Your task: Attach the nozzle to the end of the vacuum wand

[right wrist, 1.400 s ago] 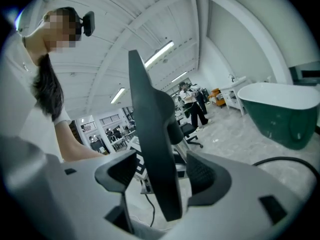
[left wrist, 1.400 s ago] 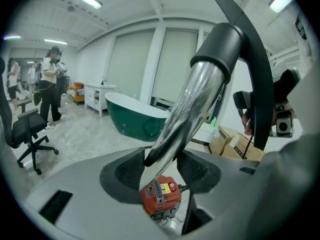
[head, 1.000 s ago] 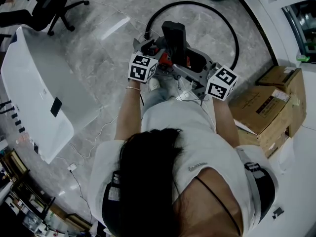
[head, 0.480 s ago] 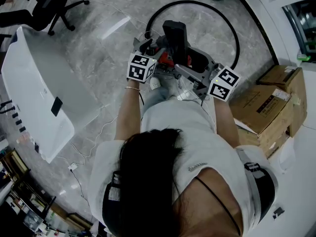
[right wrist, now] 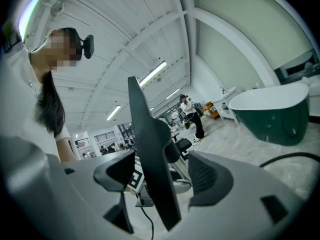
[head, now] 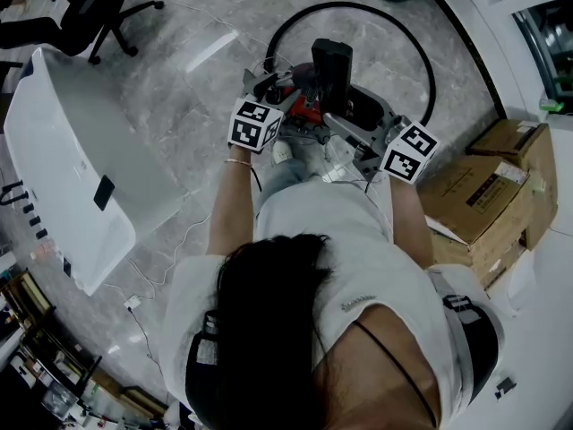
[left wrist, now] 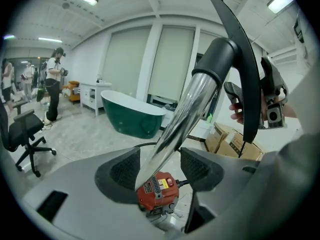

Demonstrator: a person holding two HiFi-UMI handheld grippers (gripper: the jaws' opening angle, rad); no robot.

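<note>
a: where do we have the nozzle [left wrist: 247,69]?
b: up in front of us, with its black collar [left wrist: 220,59] over the top end of the chrome wand [left wrist: 182,116]. it looks on, though we can't tell if it is pushed fully home.
a: so that's our first worry.
b: yes. if the collar is only half seated, a twist or a knock may cock it or slip it off.
a: and the tongs?
b: our left gripper [left wrist: 161,168] has just been opening its jaws. they stand wide, and the wand runs between the pads with a clear gap beside one. our right gripper [right wrist: 161,173] is wide too. the nozzle's flat blade stands between its pads with a gap on one side (whether it leans on the other pad we can't make out).
a: then nothing pinches either part.
b: that's the risk as we judge it. the polished tube is slick and slanted, so it may slide down through the open left jaws. it could also tip sideways and drag the nozzle along.
a: onto what?
b: the red vacuum body [left wrist: 157,194] lies right below, on the stone floor [head: 206,106]. the black hose [head: 428,56] loops round behind, and its pull could swing the wand if we draw away too fast.
</note>
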